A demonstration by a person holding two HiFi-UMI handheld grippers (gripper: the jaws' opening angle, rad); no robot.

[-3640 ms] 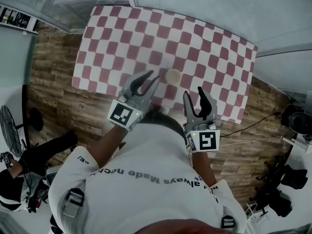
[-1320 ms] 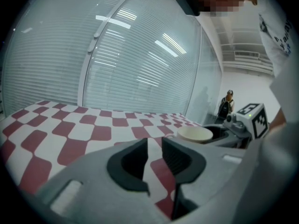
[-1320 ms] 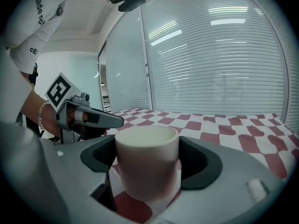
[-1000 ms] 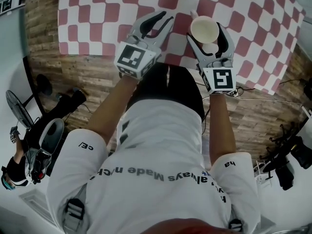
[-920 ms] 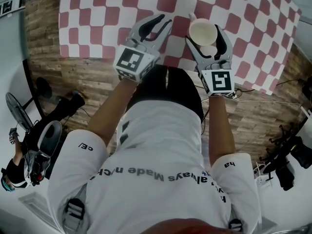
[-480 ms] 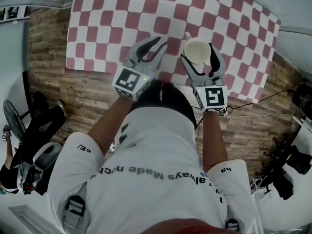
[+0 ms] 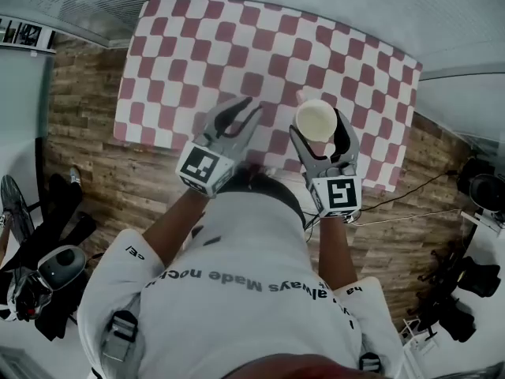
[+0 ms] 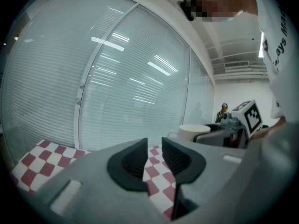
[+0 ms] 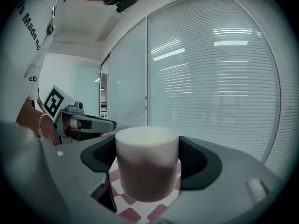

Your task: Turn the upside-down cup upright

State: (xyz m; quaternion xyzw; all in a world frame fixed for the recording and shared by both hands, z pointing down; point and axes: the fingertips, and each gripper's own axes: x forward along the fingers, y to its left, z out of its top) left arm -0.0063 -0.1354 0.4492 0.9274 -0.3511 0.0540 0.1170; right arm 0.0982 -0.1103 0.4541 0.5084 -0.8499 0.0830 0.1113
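A pale cup (image 7: 314,118) with a small handle is held in the air above the near edge of the checked table (image 7: 197,46). My right gripper (image 7: 319,130) is shut on the cup, one jaw on each side of its body. In the right gripper view the cup (image 9: 147,167) stands straight between the dark pads (image 9: 196,160), its round top facing up. My left gripper (image 7: 249,107) hovers beside it on the left, shut and holding nothing. The left gripper view shows its pads (image 8: 133,160) nearly touching, with the cup (image 8: 192,131) off to the right.
The red-and-white checked cloth covers the whole table, which stands on a wooden floor (image 7: 87,156). A glass wall with blinds (image 9: 219,78) lies beyond the table. Another person sits with gear at the lower left (image 7: 39,275). Cables and equipment lie at the right (image 7: 465,290).
Both grippers have risen together, carrying the cup up off the table. The table now looks smaller and farther below. The jaws of both grippers look unchanged.
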